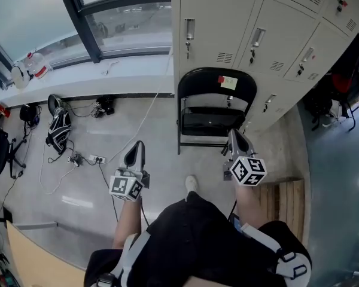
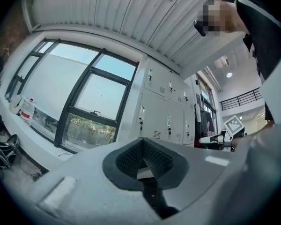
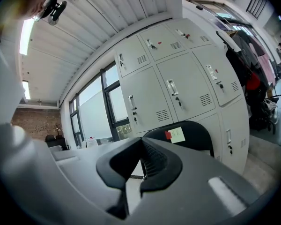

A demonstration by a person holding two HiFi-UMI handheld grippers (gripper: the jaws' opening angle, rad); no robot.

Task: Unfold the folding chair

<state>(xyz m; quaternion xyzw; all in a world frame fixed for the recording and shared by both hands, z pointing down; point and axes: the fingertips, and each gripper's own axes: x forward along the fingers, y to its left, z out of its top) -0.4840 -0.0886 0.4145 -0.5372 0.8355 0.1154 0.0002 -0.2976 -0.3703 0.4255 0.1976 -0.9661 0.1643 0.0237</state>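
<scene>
A black folding chair [image 1: 215, 109] stands on the floor against the grey lockers, with a red and a pale sticker on its backrest. Its backrest [image 3: 192, 134] also shows just past my right jaws in the right gripper view. My right gripper [image 1: 233, 136] is shut and empty, close in front of the chair's right side; whether it touches the frame I cannot tell. My left gripper [image 1: 136, 147] hangs shut and empty over bare floor, well left of the chair. In the left gripper view the shut left gripper [image 2: 144, 165] faces the lockers and window, with no chair in sight.
Grey lockers [image 1: 251, 28] fill the wall behind the chair. A window sill [image 1: 96, 76] with bottles runs along the left. Cables, a power strip [image 1: 96, 159] and a dark bag [image 1: 58, 127] lie on the floor at left. A wooden pallet [image 1: 284, 199] sits at right.
</scene>
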